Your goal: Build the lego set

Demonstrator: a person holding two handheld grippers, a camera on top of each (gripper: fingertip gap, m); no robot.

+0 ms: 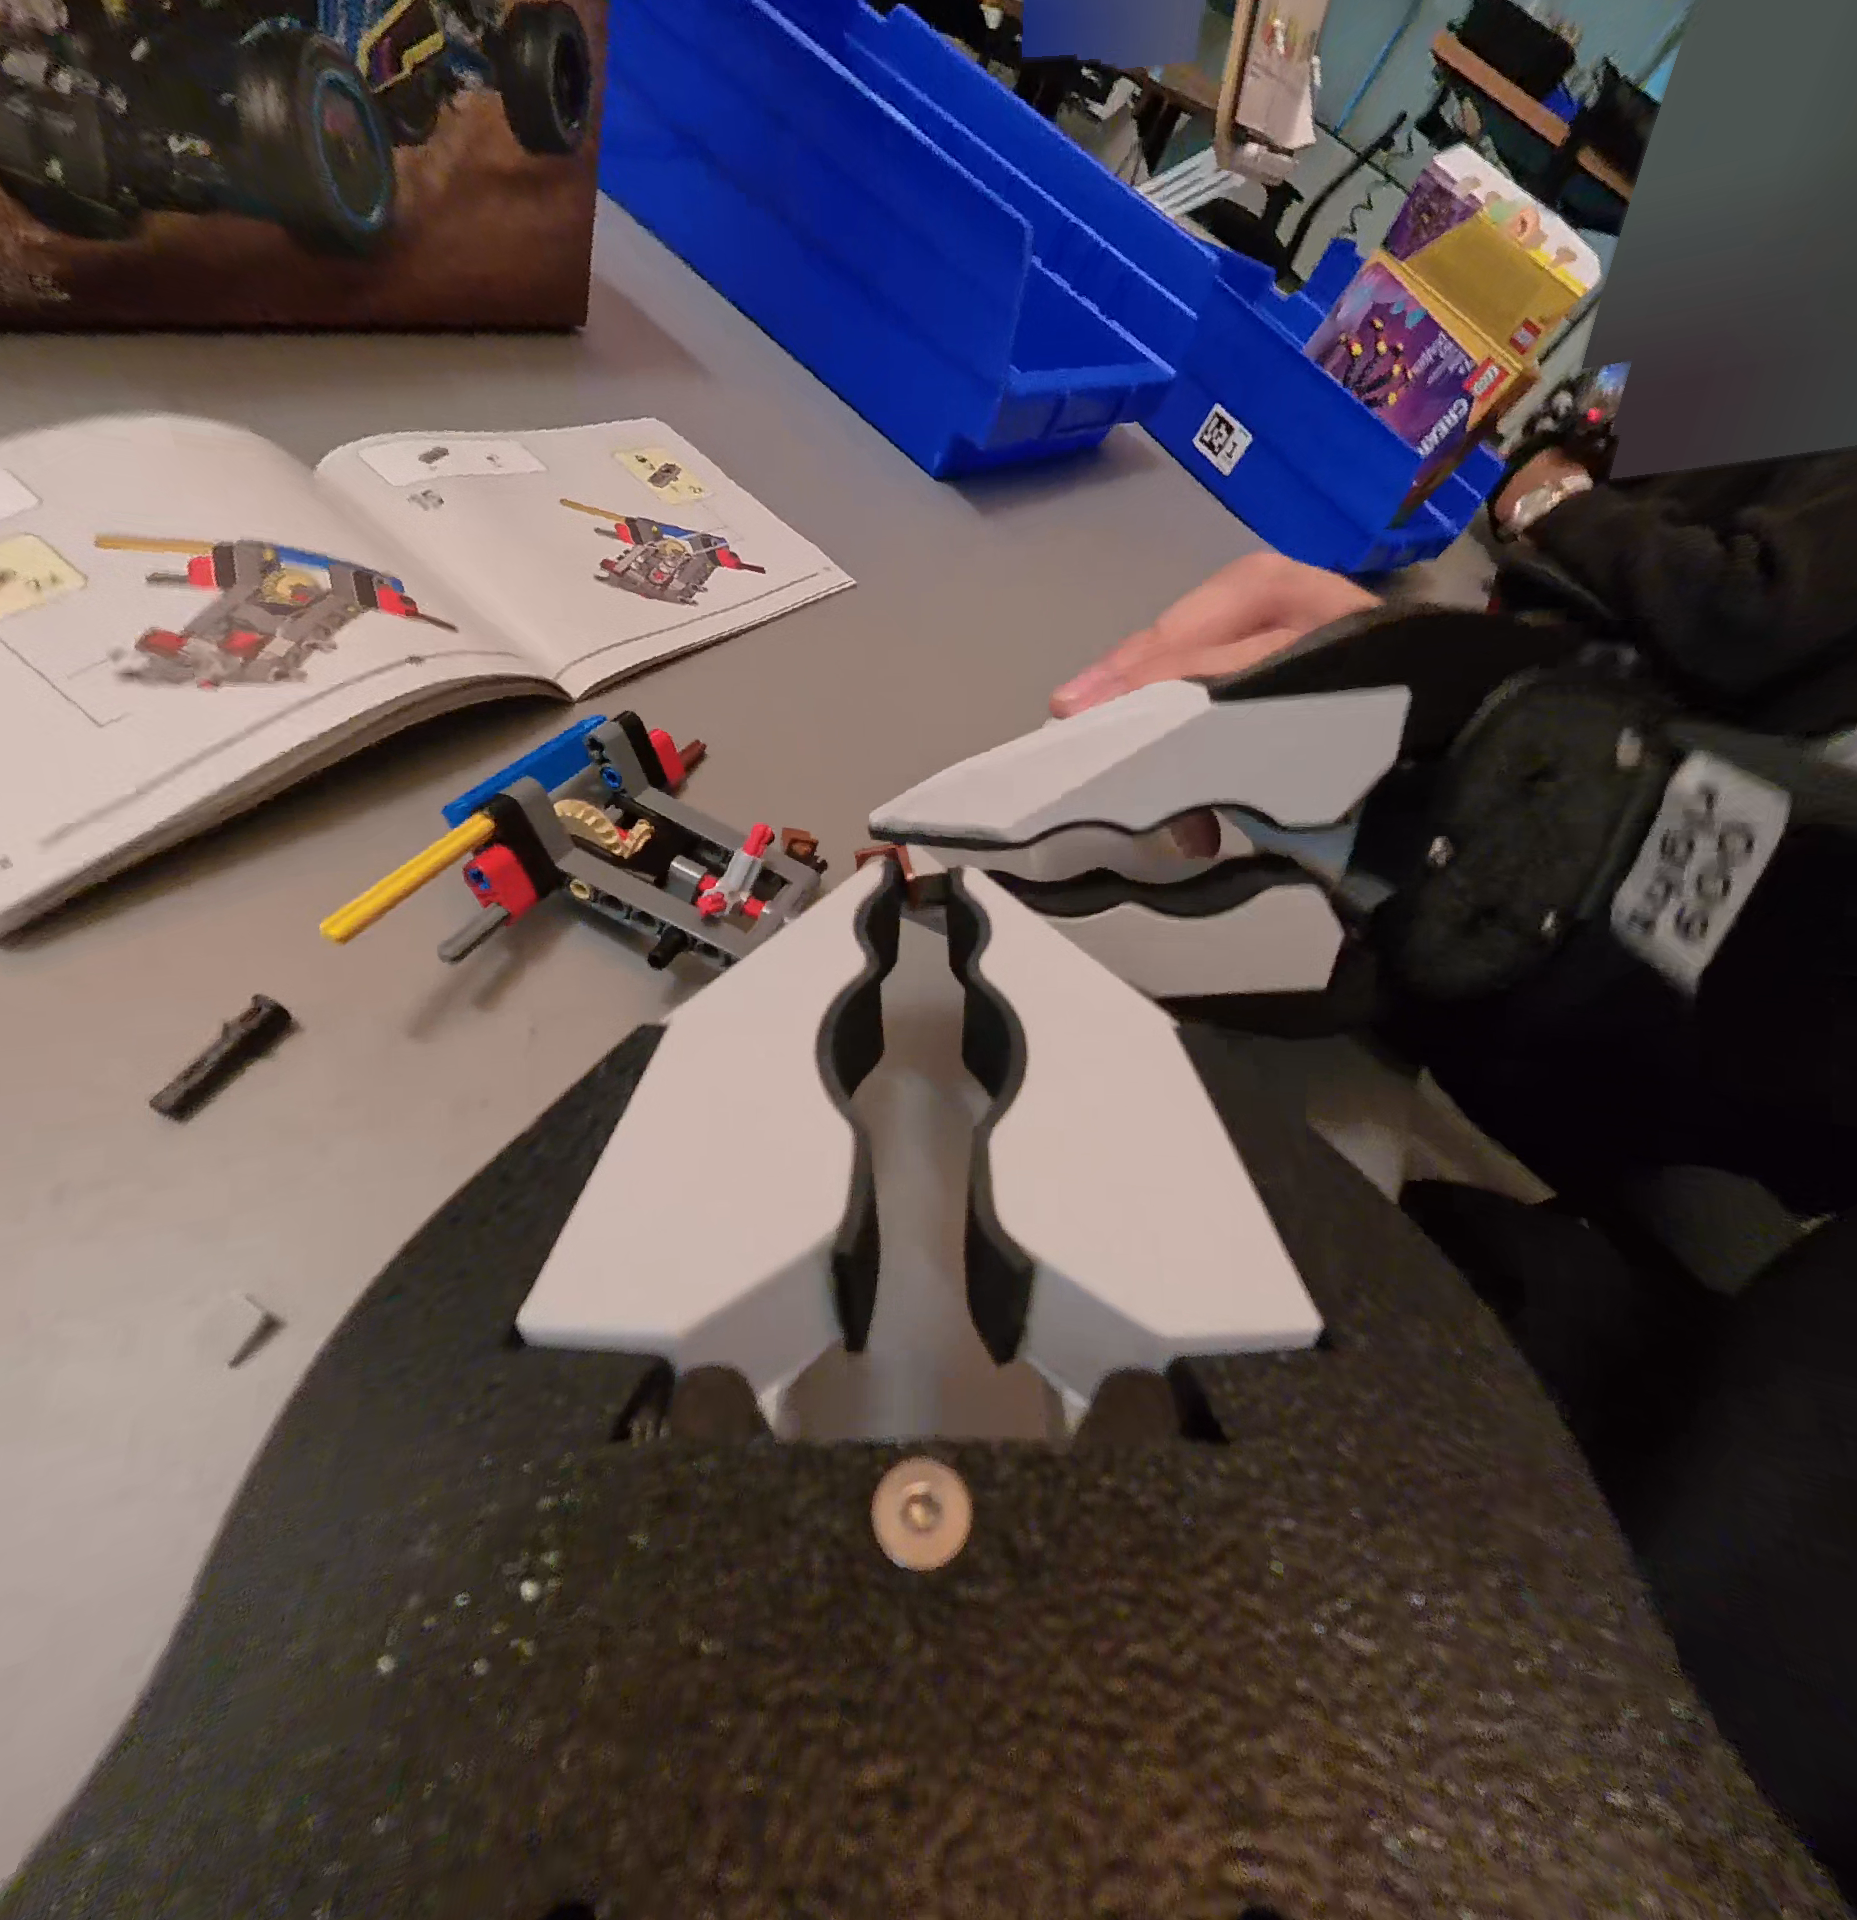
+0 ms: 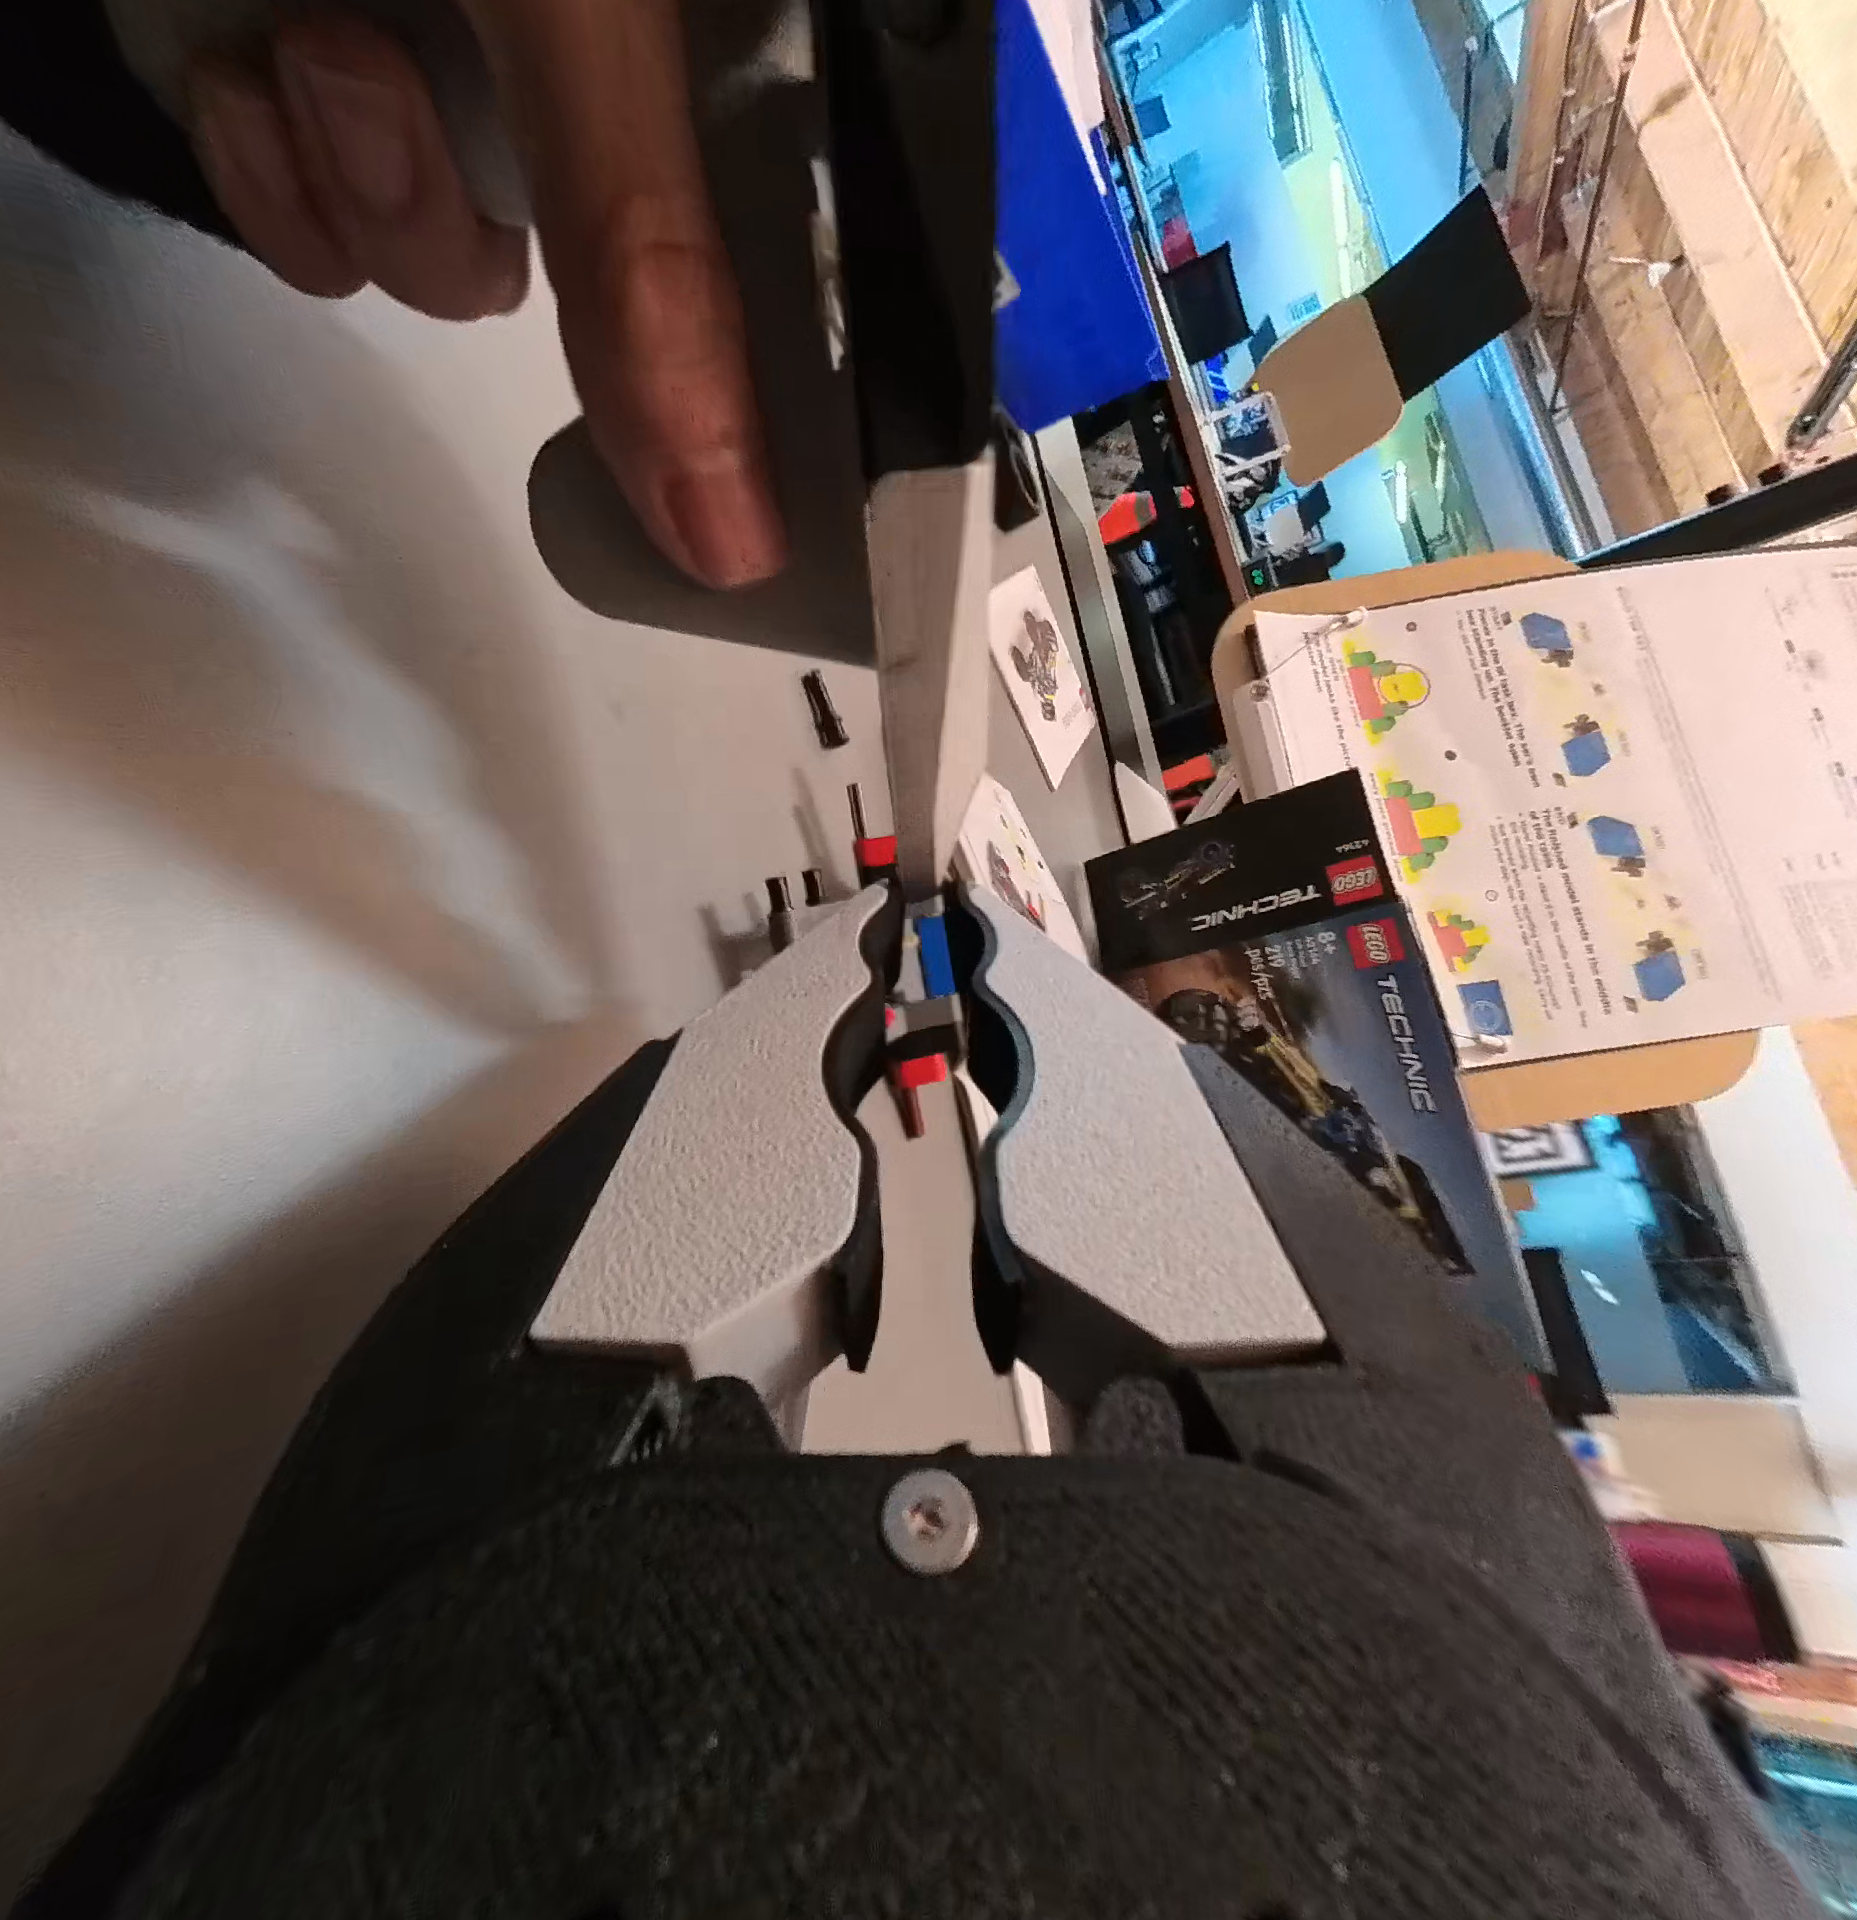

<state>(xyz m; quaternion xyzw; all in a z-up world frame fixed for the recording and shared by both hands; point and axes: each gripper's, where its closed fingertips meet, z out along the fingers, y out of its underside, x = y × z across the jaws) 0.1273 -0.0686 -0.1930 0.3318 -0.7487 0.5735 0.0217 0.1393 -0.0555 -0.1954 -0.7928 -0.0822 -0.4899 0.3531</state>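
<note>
Grey table (image 1: 903,582). Blue storage bins (image 1: 882,260). White instruction booklet (image 1: 280,623) printed with pale yellow panels. Partly built model (image 1: 633,842) in grey, black, blue and red, with a yellow axle (image 1: 404,878) and tan gear (image 1: 602,826). Black pin (image 1: 220,1055). Reddish-brown piece (image 1: 898,868). Light grey fingers (image 1: 726,1122) lined black, on a speckled black body. Black set box (image 2: 1308,997).

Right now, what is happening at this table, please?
A person holds a gripper in each hand and builds a lego model beside the open manual. The left gripper pinches a small brown piece at its fingertips, just right of the model. The right gripper comes in from the right, its tips meeting the same spot. A loose black pin lies on the table.
</note>
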